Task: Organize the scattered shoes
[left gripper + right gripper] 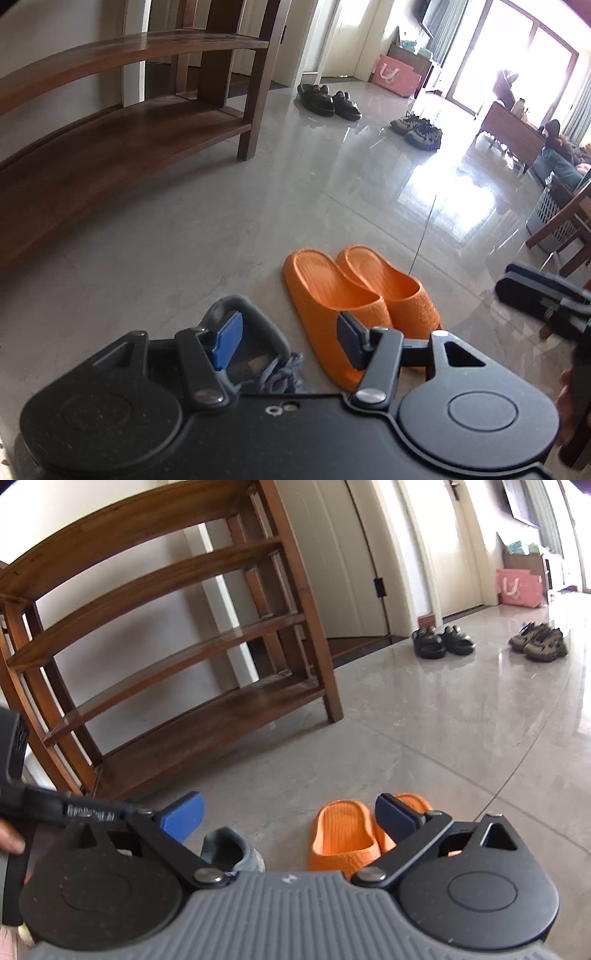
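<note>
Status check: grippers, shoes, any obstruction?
Left gripper open over grey sneaker. Right gripper open, empty. Orange slippers paired on floor. Shelf path unobstructed.

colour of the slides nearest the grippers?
Orange slides, plain, no pattern. Clearest in the left wrist view.

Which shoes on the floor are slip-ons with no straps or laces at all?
The orange slippers, the pair nearest the camera. The black sandals by the door have straps, the brown-grey pair beyond looks laced, and the grey sneaker has laces.
</note>
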`<state>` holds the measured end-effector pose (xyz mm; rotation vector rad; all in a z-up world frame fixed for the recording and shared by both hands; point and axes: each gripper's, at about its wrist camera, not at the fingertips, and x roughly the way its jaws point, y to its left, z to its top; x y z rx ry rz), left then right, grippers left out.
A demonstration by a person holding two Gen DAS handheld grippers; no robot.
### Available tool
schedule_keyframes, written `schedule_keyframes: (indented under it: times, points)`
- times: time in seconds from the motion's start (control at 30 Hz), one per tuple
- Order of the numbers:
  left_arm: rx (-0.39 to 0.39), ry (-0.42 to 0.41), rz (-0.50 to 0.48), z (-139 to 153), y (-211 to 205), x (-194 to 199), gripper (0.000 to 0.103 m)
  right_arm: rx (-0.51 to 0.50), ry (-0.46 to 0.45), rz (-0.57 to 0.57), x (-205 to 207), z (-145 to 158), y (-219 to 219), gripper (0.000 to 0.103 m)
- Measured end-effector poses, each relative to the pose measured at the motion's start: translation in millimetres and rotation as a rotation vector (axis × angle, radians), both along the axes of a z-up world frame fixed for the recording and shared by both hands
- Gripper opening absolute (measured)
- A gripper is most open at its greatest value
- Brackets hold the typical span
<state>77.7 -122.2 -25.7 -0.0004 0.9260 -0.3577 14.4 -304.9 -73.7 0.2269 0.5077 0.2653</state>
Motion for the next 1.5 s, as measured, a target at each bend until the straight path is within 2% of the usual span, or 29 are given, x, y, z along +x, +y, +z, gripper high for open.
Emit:
schedule_keyframes:
  times: [0.13,0.27,0.4,0.43,0.47,0.53,0.6,0.8,0.93,1.1,1.5]
  points:
    - [0.046,0.025,0.025,-1.6,10.4,-5.6,0.058,-0.068,-0.077,-0.082,-29.1,35.3,-4.8,0.102]
    - [0.057,0.012,0.024,2.3,0.3,1.5,0.058,-0.128,-0.124,-0.159,-42.9,50.5,-6.4,0.103]
    - [0.095,-0.005,-0.006,0.5,-14.0,2.8,0.059,-0.053,-0.189,-0.22,-64.5,53.7,-15.9,0.103]
    - [0.101,0.006,-0.012,-1.9,-16.6,4.1,0.059,-0.037,-0.165,-0.208,-64.7,55.5,-17.0,0.103]
    - [0.101,0.013,-0.014,-3.6,-17.2,4.8,0.059,-0.015,-0.088,-0.177,-58.8,55.4,-19.0,0.102]
    - [0.108,0.033,-0.004,-7.4,-18.6,7.1,0.059,-0.061,0.058,-0.146,-45.4,51.4,-14.9,0.102]
    - [0.125,0.038,-0.007,-11.1,-18.8,7.5,0.059,-0.146,0.154,-0.088,-35.2,44.9,-5.2,0.102]
    - [0.243,0.045,0.02,-23.0,-17.4,12.2,0.06,-0.318,0.339,0.066,-13.8,34.5,35.6,0.102]
    - [0.243,0.041,0.045,-19.8,-15.6,14.1,0.061,-0.332,0.371,0.05,-19.0,14.2,52.3,0.102]
    - [0.255,0.033,0.039,-15.8,-20.7,9.1,0.062,-0.316,0.502,0.047,-40.5,-18.9,51.1,0.102]
    - [0.262,0.0,0.018,-8.3,-30.9,0.3,0.063,-0.308,0.501,0.069,-41.9,-19.4,57.1,0.102]
